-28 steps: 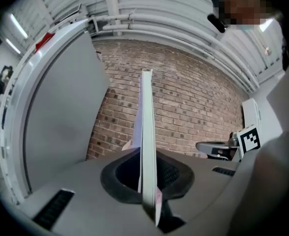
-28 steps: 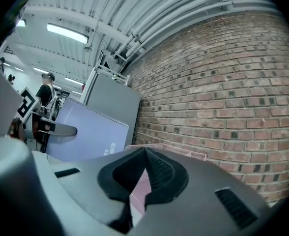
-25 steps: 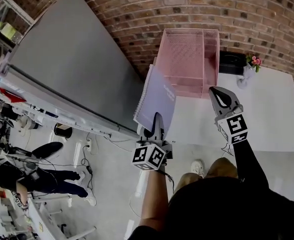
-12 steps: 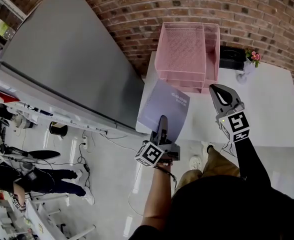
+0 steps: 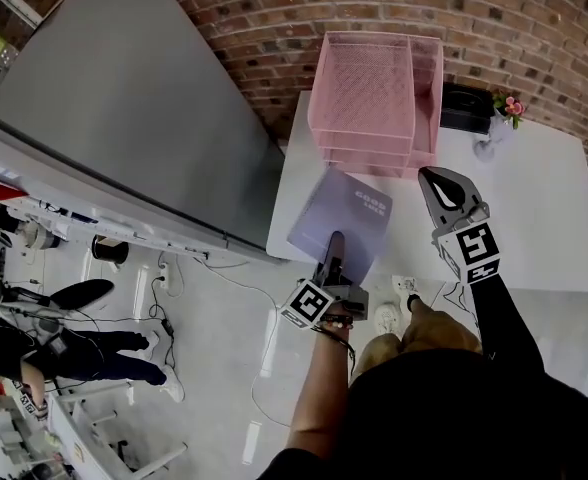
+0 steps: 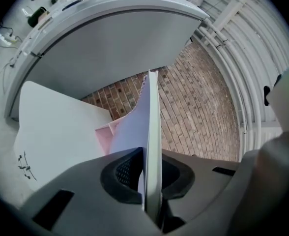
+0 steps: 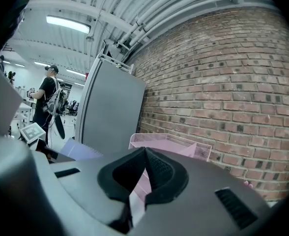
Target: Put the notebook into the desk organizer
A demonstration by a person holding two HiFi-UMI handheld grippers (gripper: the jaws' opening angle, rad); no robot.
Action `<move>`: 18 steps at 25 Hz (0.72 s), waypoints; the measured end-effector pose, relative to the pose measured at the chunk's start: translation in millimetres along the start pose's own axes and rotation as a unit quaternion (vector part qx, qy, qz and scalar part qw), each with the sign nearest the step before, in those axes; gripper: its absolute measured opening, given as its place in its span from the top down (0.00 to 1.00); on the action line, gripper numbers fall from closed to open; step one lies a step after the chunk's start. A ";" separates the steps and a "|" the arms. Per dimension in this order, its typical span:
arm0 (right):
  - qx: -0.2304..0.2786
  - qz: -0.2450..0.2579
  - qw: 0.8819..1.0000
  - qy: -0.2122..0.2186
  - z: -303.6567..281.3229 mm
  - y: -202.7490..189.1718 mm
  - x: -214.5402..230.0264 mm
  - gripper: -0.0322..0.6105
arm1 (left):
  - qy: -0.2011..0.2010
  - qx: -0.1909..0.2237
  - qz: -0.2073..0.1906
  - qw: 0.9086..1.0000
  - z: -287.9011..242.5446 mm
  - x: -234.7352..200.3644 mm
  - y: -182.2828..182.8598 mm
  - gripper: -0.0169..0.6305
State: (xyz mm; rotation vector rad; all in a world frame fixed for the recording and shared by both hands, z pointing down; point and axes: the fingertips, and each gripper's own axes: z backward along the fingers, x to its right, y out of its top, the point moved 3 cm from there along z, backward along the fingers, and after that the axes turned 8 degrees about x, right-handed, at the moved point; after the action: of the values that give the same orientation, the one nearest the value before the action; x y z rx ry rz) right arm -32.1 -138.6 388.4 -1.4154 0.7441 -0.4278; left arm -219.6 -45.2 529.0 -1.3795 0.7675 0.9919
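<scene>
The left gripper [image 5: 334, 246] pinches the spiral notebook [image 5: 344, 213] by its near edge, leaving the far end free for the pink mesh organizer [image 5: 366, 78] ahead. The right gripper [image 5: 429, 178] hangs alongside, jaws together, empty.

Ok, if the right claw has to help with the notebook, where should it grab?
Probably the free right edge of the notebook, coming from the side where the right claw hangs. It's thin and flat, the left claw pinches its near edge, and the right claw must open first.
</scene>
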 end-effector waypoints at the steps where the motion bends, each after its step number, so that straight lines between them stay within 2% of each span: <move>1: -0.004 0.000 1.000 0.002 0.9 -3.1 -1.1 0.92 | 0.003 -0.001 0.007 1.000 0.2 -4.2 -3.8 0.91; 6: -0.019 0.002 1.000 0.006 5.3 -14.6 0.3 0.92 | 0.012 -0.014 0.059 0.998 -0.7 -22.3 -23.4 0.91; 12: -0.029 0.004 1.000 -0.003 11.3 -25.0 14.6 0.92 | 0.025 -0.026 0.099 0.994 -14.4 -38.7 -43.4 0.91; 18: -0.034 0.007 0.999 -0.015 16.7 -28.6 33.4 0.92 | 0.029 -0.022 0.130 0.991 -39.2 -48.5 -47.0 0.91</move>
State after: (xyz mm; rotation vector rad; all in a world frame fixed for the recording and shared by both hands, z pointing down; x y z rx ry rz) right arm 7.6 -152.8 409.2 -1.4761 0.7494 -0.3720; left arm -192.9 -86.3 589.8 -1.3738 0.9930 1.1800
